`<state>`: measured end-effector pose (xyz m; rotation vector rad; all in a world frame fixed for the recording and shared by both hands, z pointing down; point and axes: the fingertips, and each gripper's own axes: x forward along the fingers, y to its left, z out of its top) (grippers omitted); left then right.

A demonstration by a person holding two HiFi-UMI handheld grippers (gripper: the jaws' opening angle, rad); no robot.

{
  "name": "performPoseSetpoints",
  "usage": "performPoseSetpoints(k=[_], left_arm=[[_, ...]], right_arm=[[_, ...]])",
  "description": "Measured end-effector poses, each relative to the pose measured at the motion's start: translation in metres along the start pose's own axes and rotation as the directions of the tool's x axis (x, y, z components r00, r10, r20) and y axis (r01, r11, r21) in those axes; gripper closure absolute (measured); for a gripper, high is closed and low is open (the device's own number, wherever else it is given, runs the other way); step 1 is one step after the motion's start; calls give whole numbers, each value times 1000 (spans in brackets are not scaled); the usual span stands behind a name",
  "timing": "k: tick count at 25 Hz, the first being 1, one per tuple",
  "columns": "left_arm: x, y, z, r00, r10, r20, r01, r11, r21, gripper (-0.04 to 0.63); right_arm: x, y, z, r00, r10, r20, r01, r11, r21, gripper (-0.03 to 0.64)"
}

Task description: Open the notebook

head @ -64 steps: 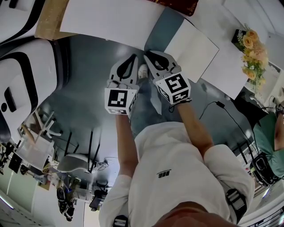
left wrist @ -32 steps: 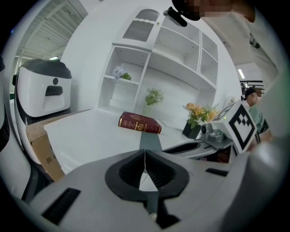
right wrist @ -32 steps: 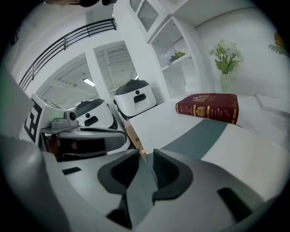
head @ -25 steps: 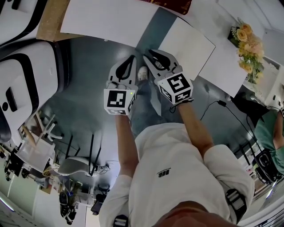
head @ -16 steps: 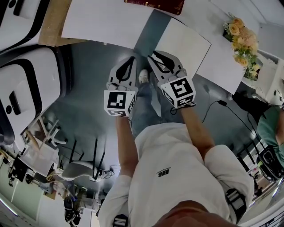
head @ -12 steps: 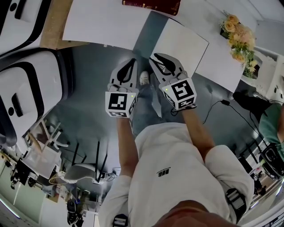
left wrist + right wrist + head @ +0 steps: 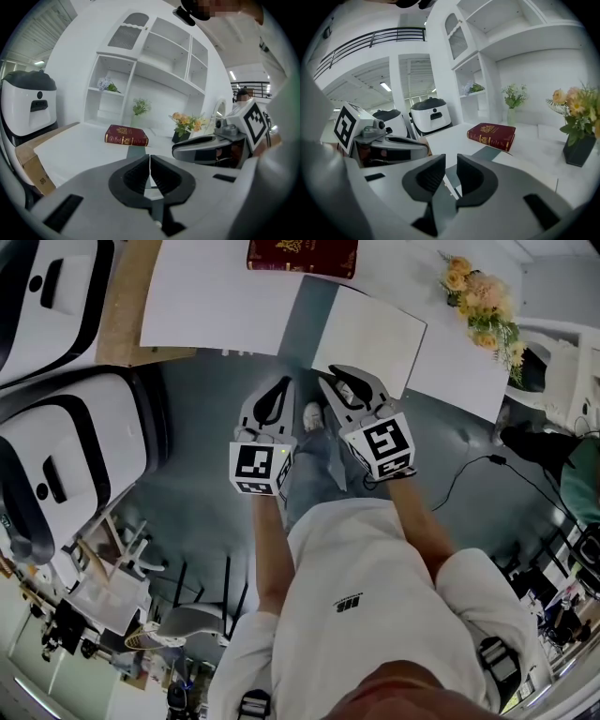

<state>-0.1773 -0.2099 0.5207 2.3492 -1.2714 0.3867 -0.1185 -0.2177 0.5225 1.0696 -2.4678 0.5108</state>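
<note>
A dark red notebook [image 7: 302, 257] with gold print lies closed on the white table [image 7: 216, 296], at the top of the head view. It is also ahead of both grippers, notebook [image 7: 125, 135] and notebook [image 7: 491, 135]. My left gripper [image 7: 283, 383] hovers in front of the table's edge, its jaws shut with nothing in them [image 7: 150, 165]. Beside it my right gripper [image 7: 331, 375] points the same way. The right jaws [image 7: 451, 171] have just been closing; a narrow gap stays between them and holds nothing. Both grippers are well short of the notebook.
A pot of orange and pink flowers [image 7: 478, 306] stands at the table's right. White machines [image 7: 56, 456] and a brown board [image 7: 122, 306] are at the left. White shelves [image 7: 154, 79] rise behind the table. A black cable [image 7: 469, 474] runs over the floor.
Both grippers have lifted a little and edged toward the table. The head view has shifted, so the notebook shows more fully at the top.
</note>
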Motion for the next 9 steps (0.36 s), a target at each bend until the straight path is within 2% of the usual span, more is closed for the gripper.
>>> performPoseSetpoints(k=[9], left_arm=[[-7,-12,5,999,-34,0,34,999,15,595]], right_arm=[[-15,3,1,999,-36,5,36,999,7,560]])
